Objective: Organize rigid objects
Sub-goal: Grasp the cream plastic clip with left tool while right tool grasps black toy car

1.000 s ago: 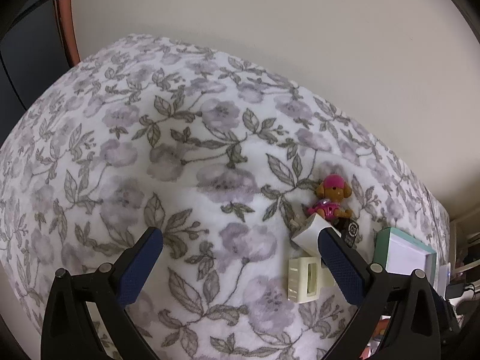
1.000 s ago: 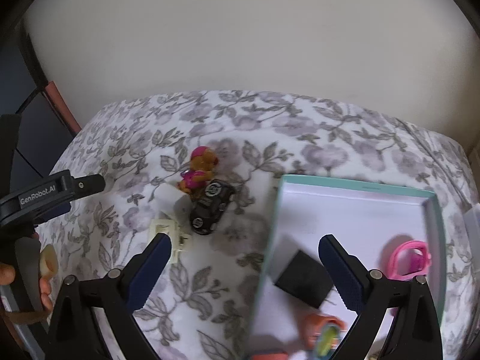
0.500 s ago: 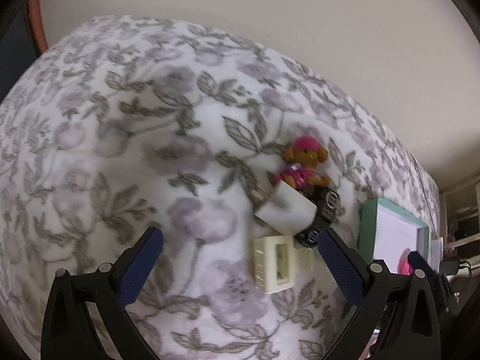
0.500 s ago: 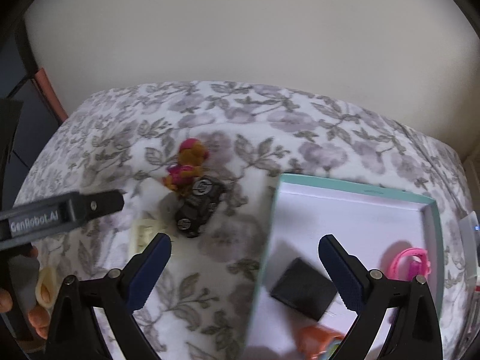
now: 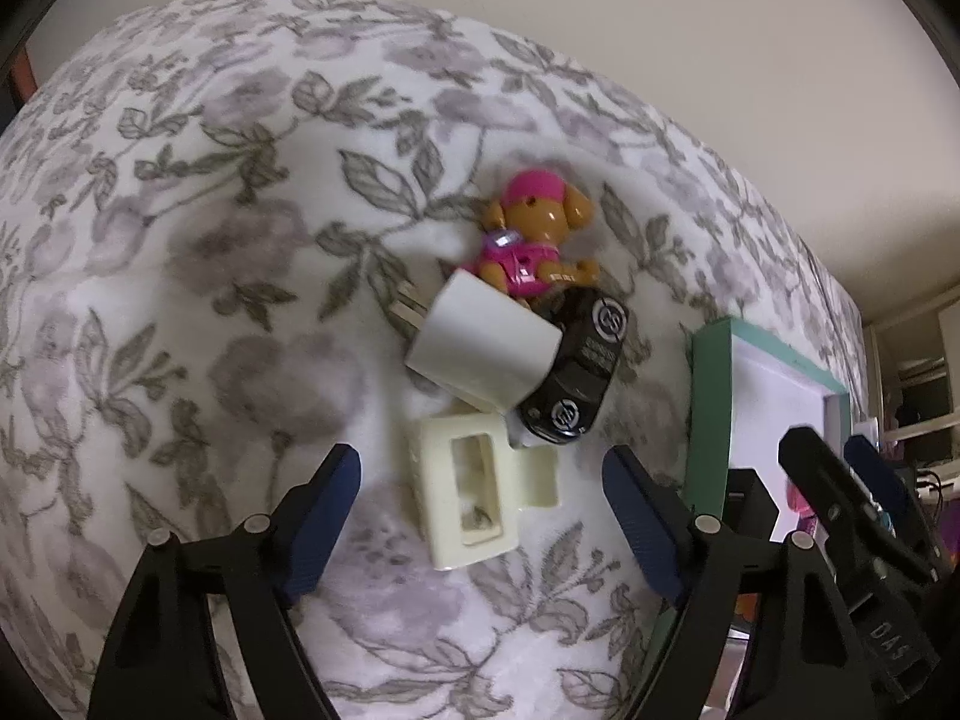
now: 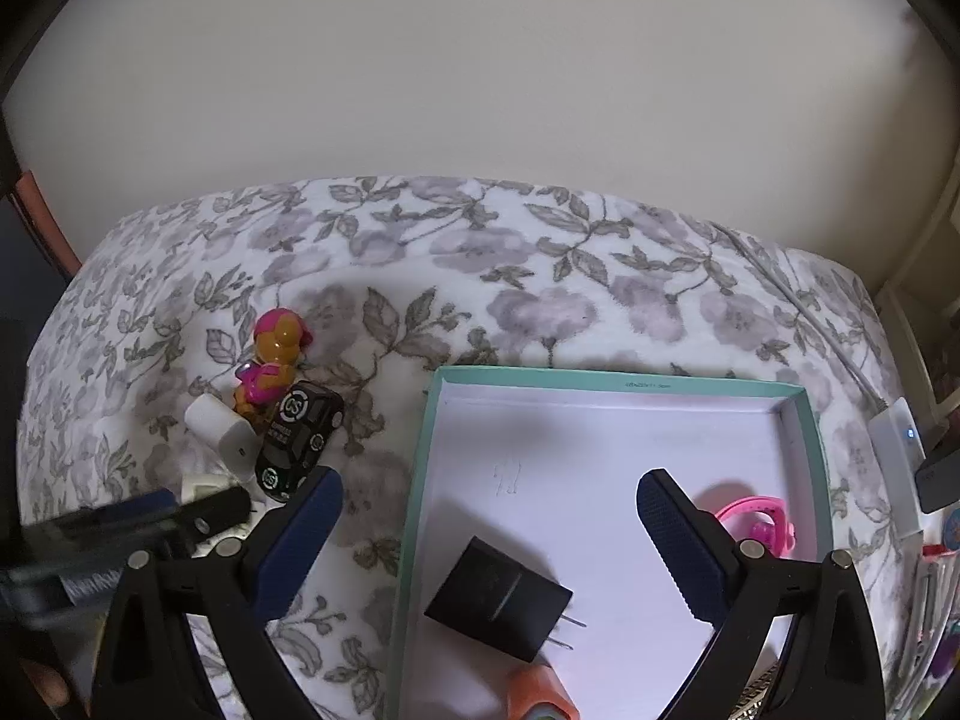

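- The floral cloth (image 5: 180,276) runs wide and bare to the left of the toy cluster and behind it, up to the plain wall; to the right it stops at the teal wall of the box (image 6: 420,468).
- The left gripper (image 5: 480,510) points steeply down with its jaws closing, and the cream hair claw clip (image 5: 465,495) lies between them, no pad touching it yet.
- Just beyond the clip a white charger (image 5: 480,342) leans on a black toy car (image 5: 579,369), with a pink-capped toy dog (image 5: 531,240) touching behind (a tight knot, so little room on the far side).
- The right gripper (image 6: 489,531) hangs over the box's left wall, jaws apart and empty.
- Inside the box lie a black charger (image 6: 498,597), a pink toy watch (image 6: 759,525) near the right wall and an orange item (image 6: 540,693) cut off at the frame's edge.
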A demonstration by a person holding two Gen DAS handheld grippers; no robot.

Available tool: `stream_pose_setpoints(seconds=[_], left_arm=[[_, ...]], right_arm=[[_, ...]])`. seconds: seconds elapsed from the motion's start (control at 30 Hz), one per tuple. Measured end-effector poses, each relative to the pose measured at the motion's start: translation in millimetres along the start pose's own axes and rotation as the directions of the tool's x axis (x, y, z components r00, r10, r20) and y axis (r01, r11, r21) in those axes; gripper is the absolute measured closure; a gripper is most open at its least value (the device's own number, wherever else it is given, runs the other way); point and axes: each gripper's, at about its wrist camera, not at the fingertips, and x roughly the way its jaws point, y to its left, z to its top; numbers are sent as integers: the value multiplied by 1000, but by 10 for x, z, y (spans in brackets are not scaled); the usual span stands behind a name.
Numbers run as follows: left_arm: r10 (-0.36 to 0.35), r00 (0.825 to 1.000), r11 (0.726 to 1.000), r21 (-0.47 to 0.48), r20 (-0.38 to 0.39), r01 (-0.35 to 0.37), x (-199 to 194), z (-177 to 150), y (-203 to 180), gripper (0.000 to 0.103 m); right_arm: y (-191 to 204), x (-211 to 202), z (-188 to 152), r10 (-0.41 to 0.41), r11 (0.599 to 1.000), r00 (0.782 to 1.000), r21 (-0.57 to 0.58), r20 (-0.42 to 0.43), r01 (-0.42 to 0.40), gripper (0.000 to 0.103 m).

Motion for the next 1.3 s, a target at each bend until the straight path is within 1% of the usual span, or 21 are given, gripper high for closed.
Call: stream_pose_setpoints(seconds=[0.03,0.1,0.23,0.27,0.3,0.43,0.57,0.83,0.93,1.0,1.07,1.13,1.2,1.27,1.3], left_arm=[[-4,1000,1000,5,-5,4,12,-3,-17,26],[-10,1000,1000,15,-15,10,39,-10,-60,36],[4,1000,1000,18,-20,-4,76,-10,-83,44],[6,1000,1000,16,-19,-6,75,-7,-74,48],[11,1000,1000,14,-17,-11,72,-13,-63,50],[8,1000,1000,12,-18,-8,80,-8,-47,50],[2,1000,1000,-16,-17,-2,63,4,12,50],[53,999,993,-103,10,-52,-51,55,349,50],[60,998,989,-135,21,-57,-69,75,473,50],[69,997,986,-154,29,-64,-90,87,552,50],[82,996,983,-170,38,-74,-107,89,617,50],[92,995,979,-186,44,-82,-119,99,688,50],[83,995,977,-203,48,-72,-122,111,752,50],[86,995,975,-209,51,-74,-122,114,770,50],[86,995,975,-209,53,-73,-122,115,781,50]], right_arm=[[14,7,12,8,1000,1000,2,-3,-8,3],[70,20,39,30,1000,1000,4,-9,-30,3],[175,38,94,62,998,998,-3,-16,-62,4],[197,44,105,68,998,998,-3,-17,-68,5],[216,53,117,77,997,997,-2,-22,-77,5],[314,109,158,100,995,994,-2,-39,-100,8],[400,187,170,120,993,991,1,-59,-120,14],[596,346,170,140,990,986,-6,-89,-141,18],[637,399,174,151,988,984,6,-96,-152,19],[665,443,179,150,989,983,7,-104,-150,20],[701,485,176,140,990,984,-3,-113,-142,25],[730,533,168,135,991,983,-9,-122,-137,26],[748,578,162,132,991,983,-7,-128,-134,27],[775,633,156,122,992,983,-10,-140,-124,32],[792,669,152,115,993,983,-12,-146,-118,33]])
